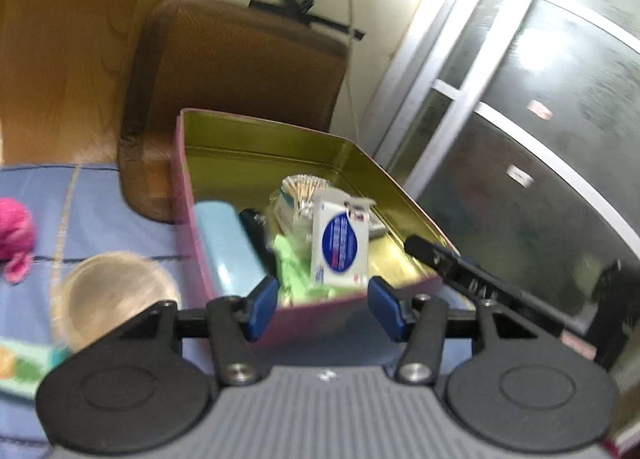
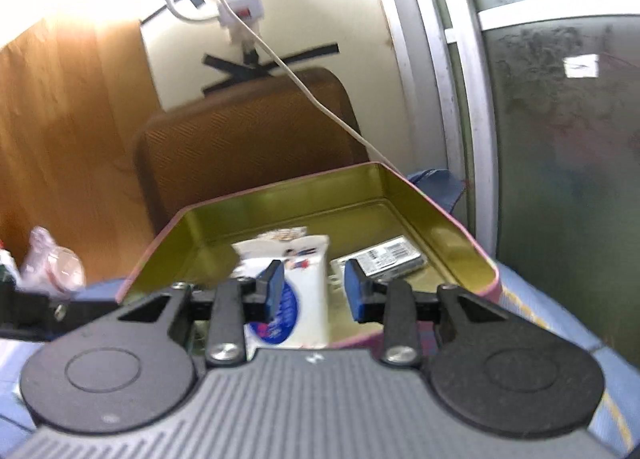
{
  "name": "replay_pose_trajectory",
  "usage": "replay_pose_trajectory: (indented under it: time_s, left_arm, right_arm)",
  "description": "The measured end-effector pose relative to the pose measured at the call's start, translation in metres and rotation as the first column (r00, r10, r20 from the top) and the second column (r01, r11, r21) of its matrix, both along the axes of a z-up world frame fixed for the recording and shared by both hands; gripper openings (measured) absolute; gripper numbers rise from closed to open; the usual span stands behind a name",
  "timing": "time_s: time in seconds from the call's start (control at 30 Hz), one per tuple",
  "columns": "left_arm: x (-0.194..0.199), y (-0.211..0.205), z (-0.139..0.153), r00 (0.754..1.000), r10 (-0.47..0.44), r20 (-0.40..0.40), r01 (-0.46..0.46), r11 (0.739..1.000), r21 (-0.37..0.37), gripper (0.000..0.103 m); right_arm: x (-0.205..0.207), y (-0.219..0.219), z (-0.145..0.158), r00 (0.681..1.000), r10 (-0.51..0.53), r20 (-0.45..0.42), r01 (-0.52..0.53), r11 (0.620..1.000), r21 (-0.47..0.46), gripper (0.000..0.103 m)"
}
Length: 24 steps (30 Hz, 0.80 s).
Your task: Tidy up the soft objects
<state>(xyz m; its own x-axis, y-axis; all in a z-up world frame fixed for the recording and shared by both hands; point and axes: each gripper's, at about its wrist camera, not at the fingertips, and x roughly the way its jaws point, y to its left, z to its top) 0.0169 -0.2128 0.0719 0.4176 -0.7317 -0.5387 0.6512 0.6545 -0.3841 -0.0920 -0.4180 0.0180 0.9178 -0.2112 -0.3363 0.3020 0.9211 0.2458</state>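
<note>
A pink tin box [image 1: 188,227] with a gold inside stands on the blue cloth. In it lie a white tissue pack [image 1: 340,247] with a blue oval label, a light blue case [image 1: 228,247], a green cloth [image 1: 292,263] and a bundle of cotton swabs [image 1: 300,187]. My left gripper [image 1: 322,305] is open and empty at the box's near wall. My right gripper [image 2: 314,291] is open over the box [image 2: 452,231], its fingers on either side of the tissue pack [image 2: 304,291], not closed on it. The right gripper's finger [image 1: 460,263] shows above the box's right corner.
A brown cushioned chair back [image 1: 240,71] stands behind the box. A pink soft item [image 1: 16,231] and a round clear lid [image 1: 108,295] lie on the blue cloth [image 1: 100,211] to the left. A glass door [image 1: 540,139] is at the right. A barcoded flat pack [image 2: 384,259] lies in the box.
</note>
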Motion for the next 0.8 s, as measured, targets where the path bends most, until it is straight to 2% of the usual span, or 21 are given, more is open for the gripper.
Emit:
replay_pose_trajectory:
  time_s: [0.13, 0.2, 0.27, 0.37, 0.43, 0.53, 0.57, 0.63, 0.67, 0.77, 0.8]
  left_arm:
    - [-0.018, 0.067, -0.017, 1.0, 0.023, 0.005, -0.023, 1.0, 0.013, 0.051]
    - [-0.02, 0.1, -0.026, 0.997, 0.078, 0.023, -0.079, 0.996, 0.046, 0.051]
    - [-0.018, 0.138, -0.037, 0.985, 0.166, 0.042, -0.169, 0.981, 0.091, 0.051]
    - [-0.011, 0.194, -0.05, 0.953, 0.299, 0.045, -0.303, 0.944, 0.128, 0.049]
    - [-0.007, 0.226, -0.059, 0.91, 0.405, 0.085, -0.414, 0.894, 0.172, 0.049]
    - [0.003, 0.263, -0.074, 0.868, 0.494, 0.051, -0.495, 0.853, 0.162, 0.045]
    - [0.001, 0.27, -0.076, 0.865, 0.498, 0.061, -0.502, 0.855, 0.13, 0.045]
    - [-0.001, 0.274, -0.08, 0.853, 0.511, 0.106, -0.521, 0.845, 0.119, 0.045]
    - [-0.005, 0.273, -0.084, 0.845, 0.514, 0.145, -0.531, 0.84, 0.113, 0.044]
    - [-0.006, 0.274, -0.084, 0.838, 0.523, 0.154, -0.539, 0.838, 0.088, 0.044]
    - [-0.004, 0.272, -0.084, 0.837, 0.528, 0.144, -0.542, 0.836, 0.083, 0.044]
  right_arm:
    - [-0.023, 0.035, 0.001, 0.996, 0.081, 0.038, -0.081, 0.997, 0.005, 0.036]
    - [-0.028, 0.058, 0.002, 0.989, 0.142, 0.039, -0.142, 0.99, -0.009, 0.036]
    - [-0.024, 0.083, 0.004, 0.975, 0.22, 0.028, -0.22, 0.975, -0.022, 0.036]
    - [-0.008, 0.125, 0.011, 0.937, 0.35, -0.001, -0.349, 0.935, -0.056, 0.036]
    - [0.005, 0.156, 0.017, 0.899, 0.438, -0.017, -0.438, 0.896, -0.076, 0.036]
    - [0.04, 0.201, 0.023, 0.837, 0.543, -0.071, -0.548, 0.832, -0.088, 0.036]
    - [0.056, 0.216, 0.023, 0.818, 0.566, -0.099, -0.574, 0.814, -0.09, 0.036]
    - [0.095, 0.241, 0.021, 0.795, 0.582, -0.172, -0.601, 0.795, -0.089, 0.036]
    - [0.116, 0.251, 0.018, 0.794, 0.57, -0.211, -0.595, 0.799, -0.081, 0.036]
    - [0.181, 0.273, 0.006, 0.786, 0.516, -0.341, -0.56, 0.828, -0.039, 0.043]
    - [0.199, 0.278, 0.0, 0.789, 0.485, -0.377, -0.536, 0.843, -0.038, 0.05]
